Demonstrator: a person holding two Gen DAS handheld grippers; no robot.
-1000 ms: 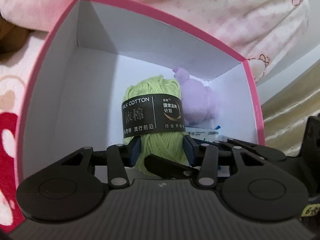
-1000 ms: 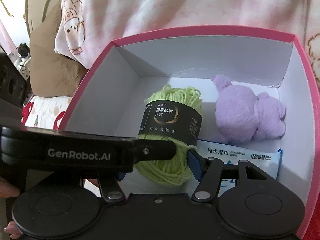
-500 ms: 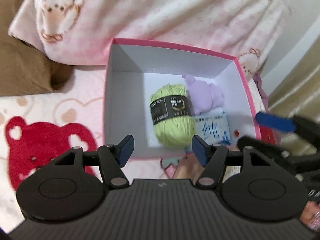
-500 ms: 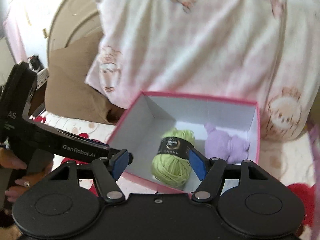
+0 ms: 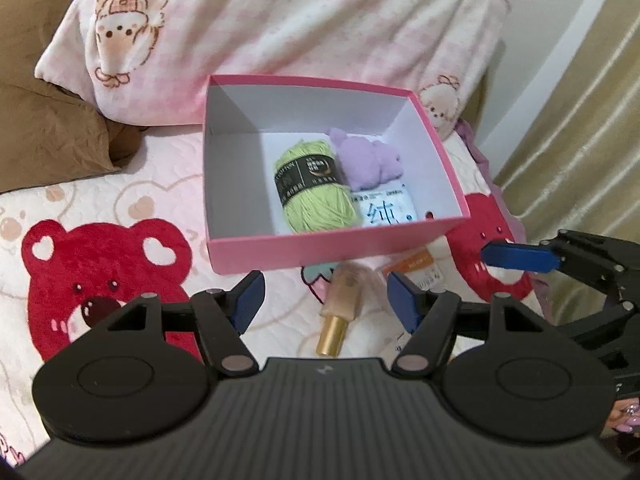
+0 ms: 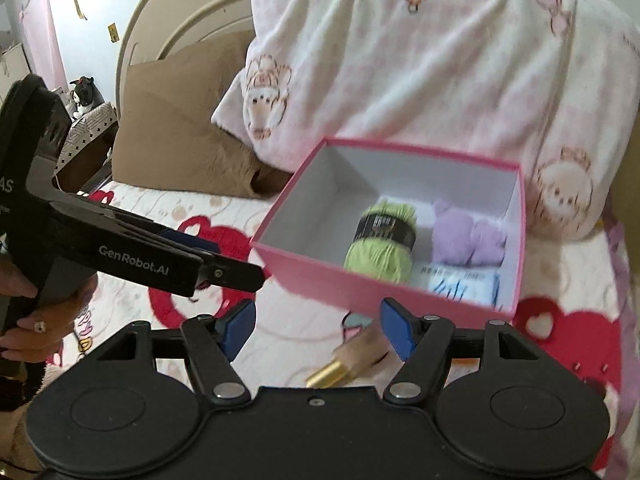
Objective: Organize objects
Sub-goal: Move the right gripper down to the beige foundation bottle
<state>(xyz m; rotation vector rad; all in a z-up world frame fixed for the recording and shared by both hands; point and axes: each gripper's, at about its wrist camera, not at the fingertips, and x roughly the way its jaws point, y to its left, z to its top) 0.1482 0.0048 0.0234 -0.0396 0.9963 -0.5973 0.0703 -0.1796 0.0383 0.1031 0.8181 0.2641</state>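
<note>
Brown pillow: lodged at the far left on the bed, partly under the pink cartoon-print blanket.

Bedsheet: pale pink, printed with red bear faces; everything listed is carried on it.

Left claw: seen from its own camera over the sheet in front of the box. Its jaws are opening, the blue pads stand well apart, and nothing is held between them. In the right wrist view it is seen at the left, gripped by a hand with painted nails.

Pink box: open-topped, white inside, set on the bed against the blanket. Three items are contained, all towards its right half:
- Skein of light green yarn, with a black paper band, lying left of the others.
- Lilac plush toy, touching the yarn, at the back.
- Pack of wet wipes, white with blue print, lying flat in front of the plush.

Cosmetic bottle: beige with a gold cap, lying on the sheet just in front of the box, outside it.

Small packet with an orange label: beside the bottle, at the box's near right corner; its print cannot be read.

Right claw: held over the sheet before the box, jaws parted wide and empty; the gold-capped bottle is seen beneath and beyond them, untouched.
</note>
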